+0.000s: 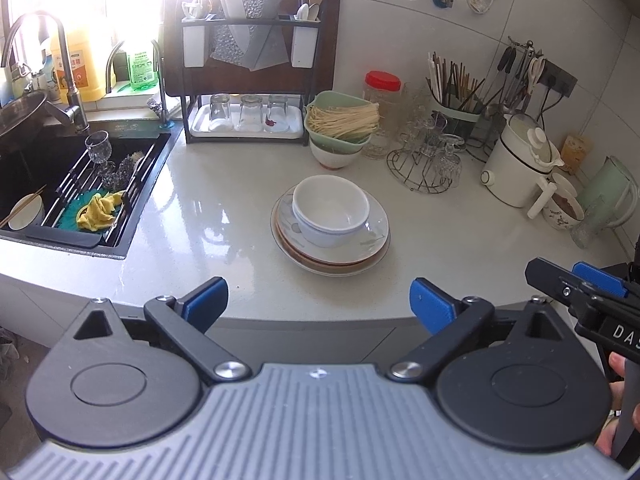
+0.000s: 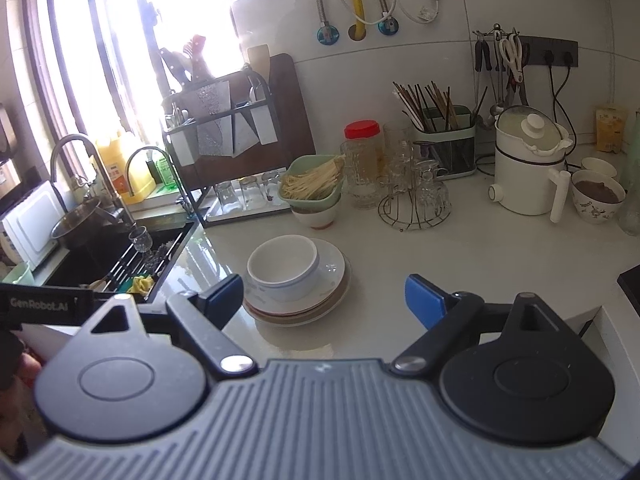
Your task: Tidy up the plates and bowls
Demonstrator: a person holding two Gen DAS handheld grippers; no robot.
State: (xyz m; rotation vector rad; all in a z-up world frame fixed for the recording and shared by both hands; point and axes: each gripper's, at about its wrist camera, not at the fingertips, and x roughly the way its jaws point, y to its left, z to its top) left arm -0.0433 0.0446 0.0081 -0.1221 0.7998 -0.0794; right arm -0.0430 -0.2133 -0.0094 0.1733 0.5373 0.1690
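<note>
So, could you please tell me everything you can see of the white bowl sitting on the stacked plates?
The white bowl looks like glossy ceramic, round and deep, with a faint bluish line low on its wall. It stands upright and empty on the stack of plates, set toward the stack's sink-side edge. Nothing else touches it; both open grippers are short of it.

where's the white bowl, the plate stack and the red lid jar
white bowl [image 1: 330, 204], left wrist view, inner floor
plate stack [image 1: 370, 242], left wrist view, top plate's bare right rim
red lid jar [image 2: 362, 129], right wrist view, red lid

left gripper [image 1: 318, 300]: we hold it level, jaws spread wide, empty | right gripper [image 2: 324, 298]: jaws wide too, empty, near side
</note>
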